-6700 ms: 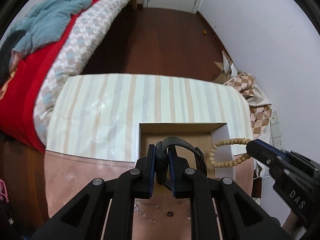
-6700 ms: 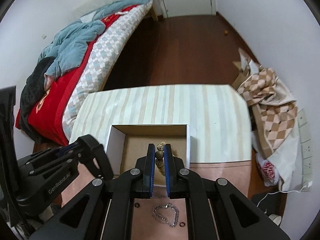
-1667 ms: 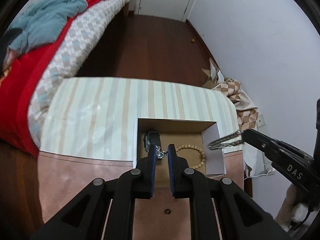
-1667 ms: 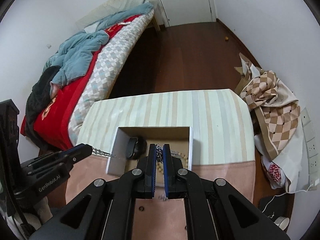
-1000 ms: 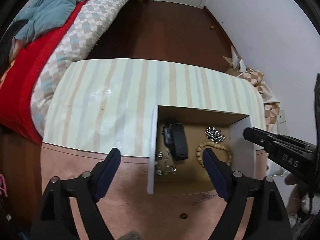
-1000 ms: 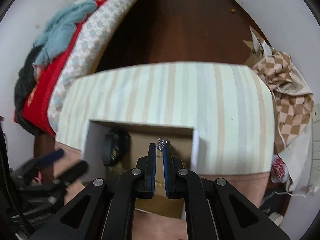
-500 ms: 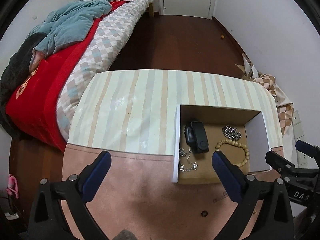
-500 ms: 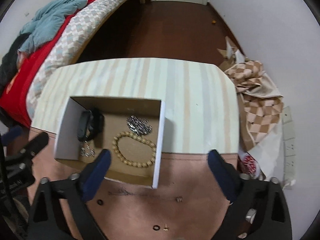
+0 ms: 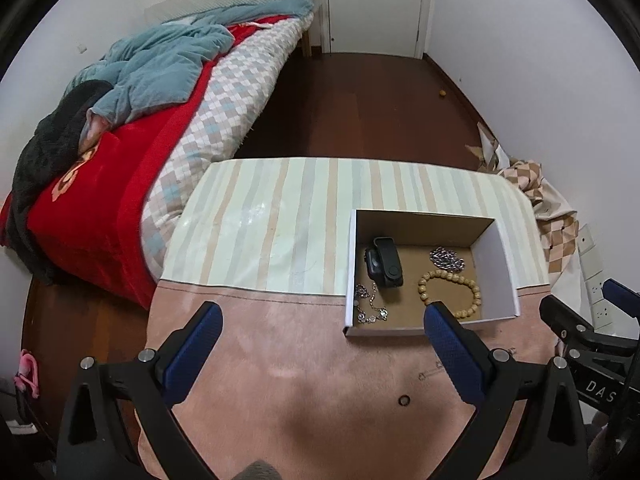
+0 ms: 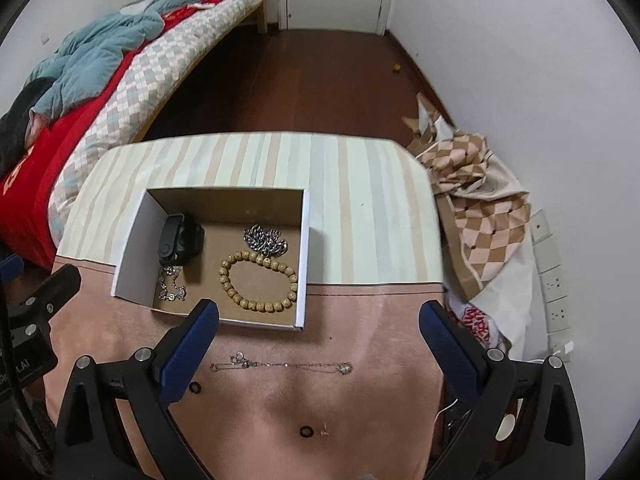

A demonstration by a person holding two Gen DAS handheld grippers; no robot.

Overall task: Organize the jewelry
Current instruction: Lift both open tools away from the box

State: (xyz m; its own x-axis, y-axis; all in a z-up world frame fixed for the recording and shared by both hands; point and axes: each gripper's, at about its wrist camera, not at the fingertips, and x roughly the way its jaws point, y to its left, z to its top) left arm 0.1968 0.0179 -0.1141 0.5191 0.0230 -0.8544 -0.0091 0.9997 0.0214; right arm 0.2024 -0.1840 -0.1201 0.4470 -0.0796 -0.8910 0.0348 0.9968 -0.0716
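Right wrist view is showing the right gripper (image 10: 318, 330) hanging with jaws spread wide and empty above the pink suede mat (image 10: 256, 408); a second ago those jaws were pinched over the open white cardboard box (image 10: 306, 240). The left gripper (image 9: 322, 334) is likewise gaping now, having let go its chain. So the heavy silver curb chain (image 10: 265, 240), wooden bead bracelet (image 10: 258, 282), black smartwatch (image 10: 178, 240) and fine silver bracelet (image 10: 171, 284) are all lying inside the box. What is remaining looks like the thin silver necklace (image 10: 280, 365), stretched out on the mat just in front of the box, its long axis running left to right, clasp end toward the right, plus small black rings (image 10: 306, 431) nearby.
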